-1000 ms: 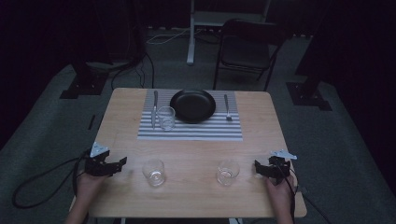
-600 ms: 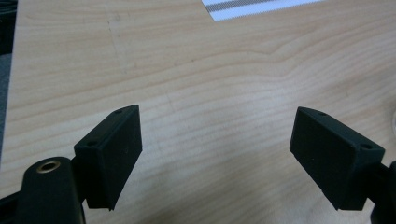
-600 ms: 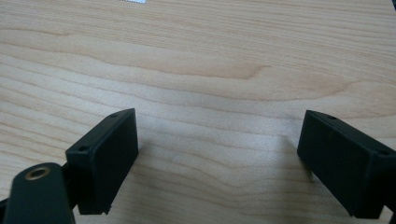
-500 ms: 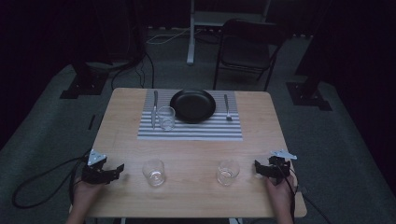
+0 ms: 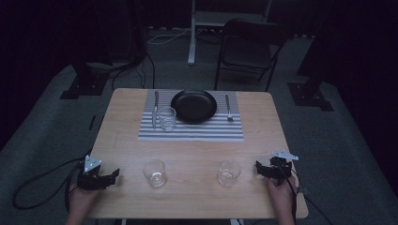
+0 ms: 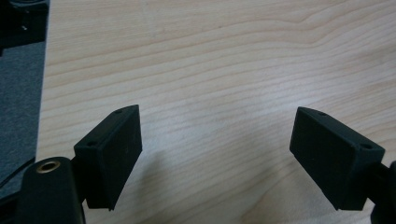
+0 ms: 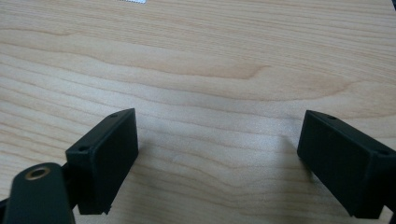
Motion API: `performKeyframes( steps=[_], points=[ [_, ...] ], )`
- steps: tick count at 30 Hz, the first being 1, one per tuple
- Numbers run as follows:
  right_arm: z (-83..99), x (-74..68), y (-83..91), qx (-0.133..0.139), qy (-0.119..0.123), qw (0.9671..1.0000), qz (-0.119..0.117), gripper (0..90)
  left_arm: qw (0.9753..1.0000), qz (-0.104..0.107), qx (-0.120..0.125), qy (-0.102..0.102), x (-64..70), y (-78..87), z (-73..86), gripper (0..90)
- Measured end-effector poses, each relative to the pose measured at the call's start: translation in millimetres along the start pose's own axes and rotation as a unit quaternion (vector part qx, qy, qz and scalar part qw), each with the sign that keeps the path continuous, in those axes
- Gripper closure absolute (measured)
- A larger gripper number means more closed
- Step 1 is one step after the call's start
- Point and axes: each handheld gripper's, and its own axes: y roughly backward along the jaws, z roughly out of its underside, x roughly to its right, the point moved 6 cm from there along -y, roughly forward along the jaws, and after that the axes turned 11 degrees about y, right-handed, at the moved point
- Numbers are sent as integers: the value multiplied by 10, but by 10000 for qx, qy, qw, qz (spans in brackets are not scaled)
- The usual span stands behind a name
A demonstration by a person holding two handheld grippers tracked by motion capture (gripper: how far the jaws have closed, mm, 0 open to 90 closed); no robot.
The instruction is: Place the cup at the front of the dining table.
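Observation:
My left gripper (image 5: 112, 176) rests near the table's front left corner, held by a hand, its jaws pointing right toward a clear glass (image 5: 154, 173). In the left gripper view the left gripper (image 6: 218, 122) is open over bare wood, nothing between its black pads (image 6: 114, 154). My right gripper (image 5: 259, 168) sits near the front right edge, jaws pointing left toward a second clear glass (image 5: 229, 173). The right gripper (image 7: 219, 120) also stands open above bare wood. Both glasses stand upright, apart from the grippers.
A striped placemat (image 5: 192, 131) lies at the far side with a black plate (image 5: 193, 106), a knife (image 5: 155, 108) to its left, a fork (image 5: 228, 108) to its right and a third glass (image 5: 167, 118). A folding chair (image 5: 246, 49) stands beyond the table (image 5: 192, 197).
My left gripper has drawn back toward the front left edge of the table, away from the glass. The right gripper and the glasses have stayed put.

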Motion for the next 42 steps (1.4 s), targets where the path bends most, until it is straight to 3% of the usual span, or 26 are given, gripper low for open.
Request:
performKeyframes(
  steps=[11, 16, 19, 20, 21, 22, 25, 28, 32, 37, 42],
  points=[
    [0, 1, 1, -5, 3, 10000, 1, 119, 9998, -183, -24, 32, -91, 44, 86, 175],
    [0, 1, 1, -5, 3, 10000, 1, 119, 9993, -379, -32, 68, -125, 40, 109, 176],
    [1, 1, 1, -5, 8, 10000, 1, 119, 9984, -563, -30, 60, -139, 45, 118, 175],
    [0, 1, 1, -5, 2, 10000, 1, 119, 9971, -751, 5, 103, -161, 56, 120, 175],
    [0, 1, 1, -5, 2, 10000, 1, 119, 9971, -751, 5, 103, -161, 56, 120, 175],
    [0, 1, 1, -4, 1, 10000, 1, 119, 9950, -991, 70, 94, -188, 61, 119, 175],
    [0, 1, 1, -4, 1, 10000, 1, 119, 9935, -1120, 101, 191, -219, 61, 115, 175],
    [0, 0, 1, -6, -3, 10000, 0, 119, 9949, -943, 182, 298, -225, 62, 108, 175],
    [0, 1, 0, -3, 3, 10000, 0, 119, 9970, -692, 260, 222, -158, 72, 97, 175],
    [0, 2, 0, -6, 3, 10000, 0, 119, 9969, -754, 189, 92, -121, 53, 106, 175],
    [0, 2, 1, -7, 1, 10000, -1, 119, 9970, -687, 270, 234, -143, 73, 96, 175]
  ],
)
